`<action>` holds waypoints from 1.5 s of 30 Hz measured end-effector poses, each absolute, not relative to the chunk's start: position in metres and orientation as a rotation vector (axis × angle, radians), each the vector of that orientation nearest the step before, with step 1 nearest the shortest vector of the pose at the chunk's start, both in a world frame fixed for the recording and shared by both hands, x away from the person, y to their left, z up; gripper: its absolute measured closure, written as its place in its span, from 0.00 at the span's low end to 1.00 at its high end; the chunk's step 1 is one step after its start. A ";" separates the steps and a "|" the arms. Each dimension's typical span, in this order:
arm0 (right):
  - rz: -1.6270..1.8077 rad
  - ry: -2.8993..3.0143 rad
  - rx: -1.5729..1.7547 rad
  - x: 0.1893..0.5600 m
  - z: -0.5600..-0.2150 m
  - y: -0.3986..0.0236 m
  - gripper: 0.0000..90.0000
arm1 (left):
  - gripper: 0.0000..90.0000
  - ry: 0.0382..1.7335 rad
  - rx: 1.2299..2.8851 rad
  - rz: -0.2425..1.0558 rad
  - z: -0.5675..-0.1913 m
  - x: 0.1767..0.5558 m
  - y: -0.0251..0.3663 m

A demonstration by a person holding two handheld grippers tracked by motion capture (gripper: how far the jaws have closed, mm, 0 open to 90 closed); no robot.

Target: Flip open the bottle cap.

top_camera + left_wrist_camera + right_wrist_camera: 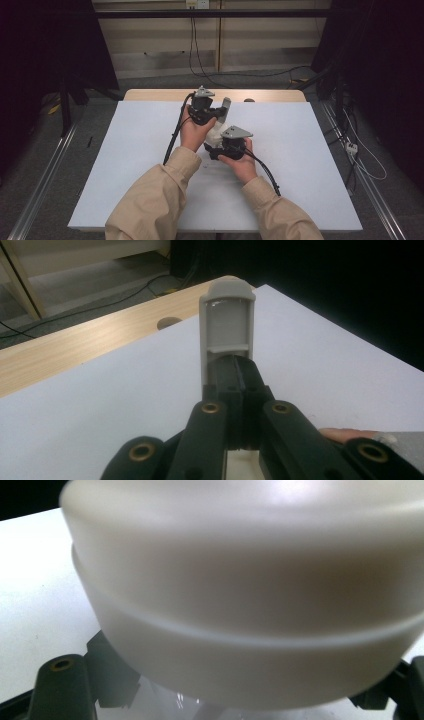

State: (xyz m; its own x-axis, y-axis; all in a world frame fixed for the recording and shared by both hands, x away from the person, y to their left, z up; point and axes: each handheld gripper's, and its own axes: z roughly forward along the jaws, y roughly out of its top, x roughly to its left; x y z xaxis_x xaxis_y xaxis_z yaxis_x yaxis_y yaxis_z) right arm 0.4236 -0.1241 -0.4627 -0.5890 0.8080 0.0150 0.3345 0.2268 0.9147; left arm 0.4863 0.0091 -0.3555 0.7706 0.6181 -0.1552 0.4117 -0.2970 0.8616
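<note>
Both tools work on one white container (216, 134) held just above the middle of the desk (125, 150), and the split grip suggests they are prising its parts apart or fitting them together. The right tool (220, 150) is clenched around the rounded white body (240, 605), apparently to steady it. The left tool (235, 385) has its jaws pressed tight on the lower end of a grey flip lid (227, 325), which stands upright beyond the jaws, presumably so it can be swung or pulled against the body. No brand, label or writing can be read on either part.
</note>
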 end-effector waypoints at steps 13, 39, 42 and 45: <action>1.339 2.038 1.050 0.424 -0.463 -0.124 0.21 | 1.00 0.781 1.938 0.249 -0.358 0.488 0.007; 1.339 2.041 1.048 0.424 -0.463 -0.125 0.21 | 1.00 0.765 1.967 0.247 -0.365 0.490 0.002; 1.340 2.041 1.049 0.424 -0.463 -0.125 0.21 | 1.00 0.766 1.964 0.250 -0.366 0.491 0.002; 1.340 2.041 1.050 0.424 -0.463 -0.125 0.21 | 1.00 0.762 1.969 0.247 -0.367 0.491 0.001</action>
State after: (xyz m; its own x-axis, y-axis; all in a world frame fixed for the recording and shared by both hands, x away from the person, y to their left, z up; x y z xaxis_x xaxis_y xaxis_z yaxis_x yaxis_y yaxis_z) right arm 0.4240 -0.1247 -0.4627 -0.5907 0.8067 0.0184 0.3375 0.2263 0.9137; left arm 0.4912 0.0012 -0.3670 0.7832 0.6057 -0.1407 0.4085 -0.3305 0.8508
